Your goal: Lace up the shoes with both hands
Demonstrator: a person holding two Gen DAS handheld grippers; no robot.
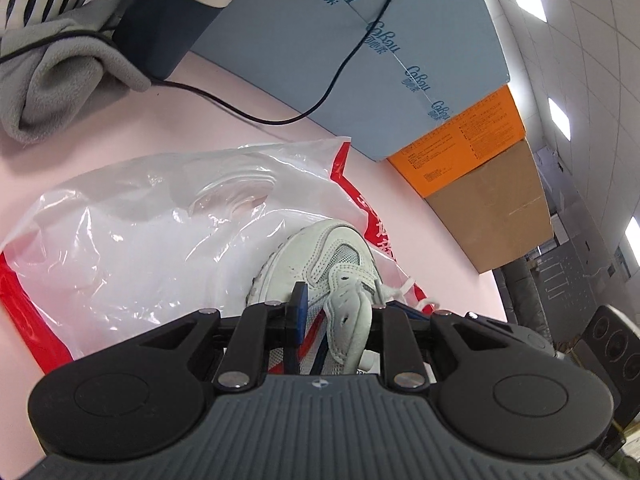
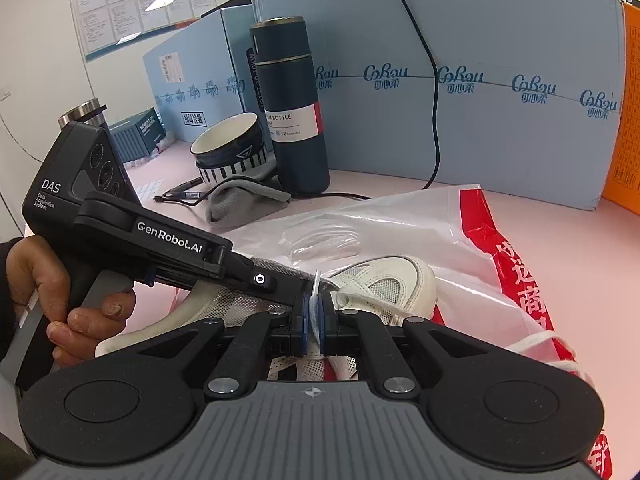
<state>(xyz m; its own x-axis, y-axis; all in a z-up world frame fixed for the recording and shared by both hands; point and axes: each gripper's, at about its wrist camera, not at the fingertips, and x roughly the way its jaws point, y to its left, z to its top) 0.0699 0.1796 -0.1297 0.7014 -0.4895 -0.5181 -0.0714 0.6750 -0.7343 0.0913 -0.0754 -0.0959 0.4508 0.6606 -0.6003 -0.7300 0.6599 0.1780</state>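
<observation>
The right gripper (image 2: 315, 322) pinches a thin, limp white lace (image 2: 317, 286), best held near its stiffer tip. Just beyond, the left gripper (image 1: 340, 312), jaws narrow, clasps the soft tongue (image 1: 352, 308) of the light white shoe (image 2: 384, 280), which lies on a slippery plastic bag (image 2: 500, 240).

Sneaker (image 1: 320, 264): heel and rear half hidden behind the left gripper (image 1: 338, 312) body in the left wrist view; in the right wrist view its midsection lies behind both grippers. Right gripper (image 2: 315, 320): what its closed pads pinch (a thin whitish strip) cannot be identified. Plastic bag (image 2: 520, 280): cut off at the lower right edge. Wall sheets (image 2: 140, 0): print too small to read.
</observation>
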